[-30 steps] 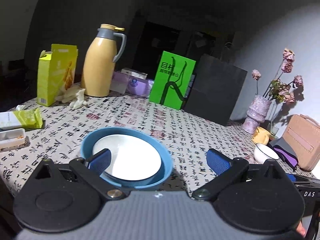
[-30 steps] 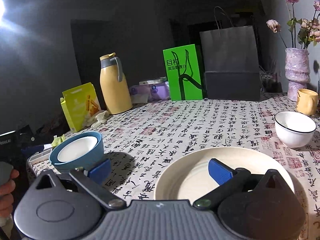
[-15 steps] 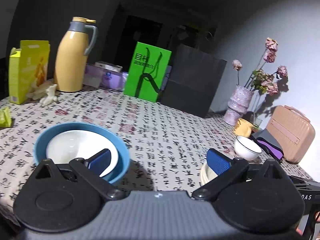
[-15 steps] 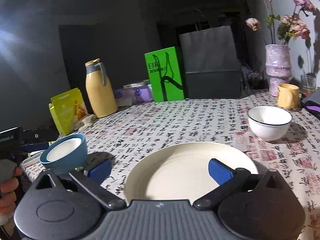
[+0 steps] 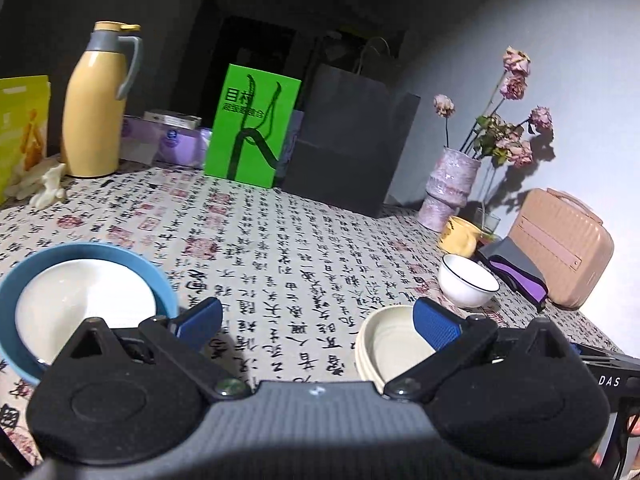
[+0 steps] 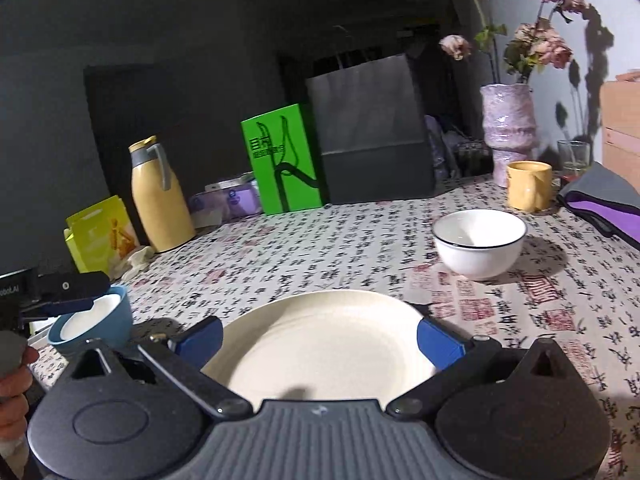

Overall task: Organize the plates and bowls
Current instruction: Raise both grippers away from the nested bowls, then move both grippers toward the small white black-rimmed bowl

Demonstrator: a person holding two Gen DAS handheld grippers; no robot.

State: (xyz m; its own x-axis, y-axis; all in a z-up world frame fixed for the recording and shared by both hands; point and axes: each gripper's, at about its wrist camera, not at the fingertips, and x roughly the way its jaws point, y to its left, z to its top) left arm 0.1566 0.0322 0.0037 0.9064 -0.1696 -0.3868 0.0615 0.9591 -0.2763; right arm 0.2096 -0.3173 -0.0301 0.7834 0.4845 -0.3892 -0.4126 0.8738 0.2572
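— Any writing you can read?
— The green bag (image 5: 252,128) has two large Chinese characters, the first being 目, over a smaller line too blurred to read.
— Anything else?
— "DAS" in white on a black bar (image 5: 610,376) at the right edge. The tablecloth (image 5: 280,248) is printed all over with black Chinese calligraphy and red seal stamps.
— And the yellow box (image 6: 100,236)?
— Its print is unreadable.

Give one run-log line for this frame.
left tool: open | right tool: open over cream plate | blue bowl: holds white dish | white bowl: apart
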